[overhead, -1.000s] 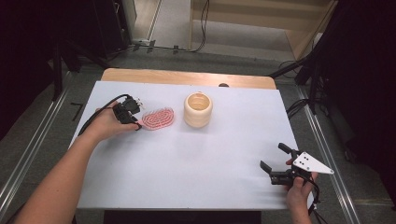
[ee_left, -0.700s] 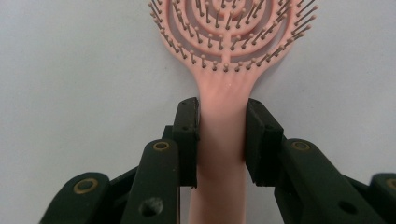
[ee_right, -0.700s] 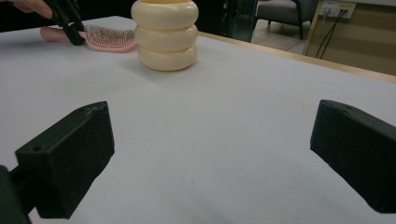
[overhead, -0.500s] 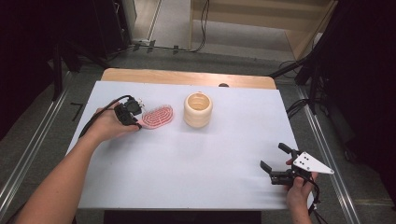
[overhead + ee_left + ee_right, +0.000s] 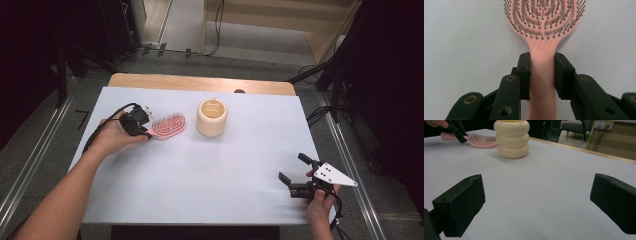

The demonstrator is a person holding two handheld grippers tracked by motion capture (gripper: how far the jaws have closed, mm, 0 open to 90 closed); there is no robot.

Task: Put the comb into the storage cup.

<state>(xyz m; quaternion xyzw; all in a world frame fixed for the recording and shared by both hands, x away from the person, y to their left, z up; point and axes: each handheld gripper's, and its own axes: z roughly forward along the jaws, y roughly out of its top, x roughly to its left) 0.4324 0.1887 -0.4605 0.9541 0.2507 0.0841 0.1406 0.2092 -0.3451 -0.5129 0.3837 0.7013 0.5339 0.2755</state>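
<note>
A pink hairbrush [image 5: 169,126] lies bristles up on the white table cover [image 5: 225,190], at the far left. My left gripper [image 5: 146,132] is shut on its handle; in the left gripper view both jaws press the handle's sides just below the brush head [image 5: 541,22], with the gripper [image 5: 542,65] low over the cover. A cream ribbed pot [image 5: 212,117] stands upright just right of the brush, apart from it. My right gripper [image 5: 292,167] rests open near the front right corner, nothing between its jaws [image 5: 536,202]. It faces the pot [image 5: 511,140] and the brush [image 5: 482,141].
A strip of the wooden tabletop [image 5: 200,82] shows beyond the cover's far edge. Metal rails run along both sides of the table. Cables lie on the floor behind. Bare cover stretches between the two grippers.
</note>
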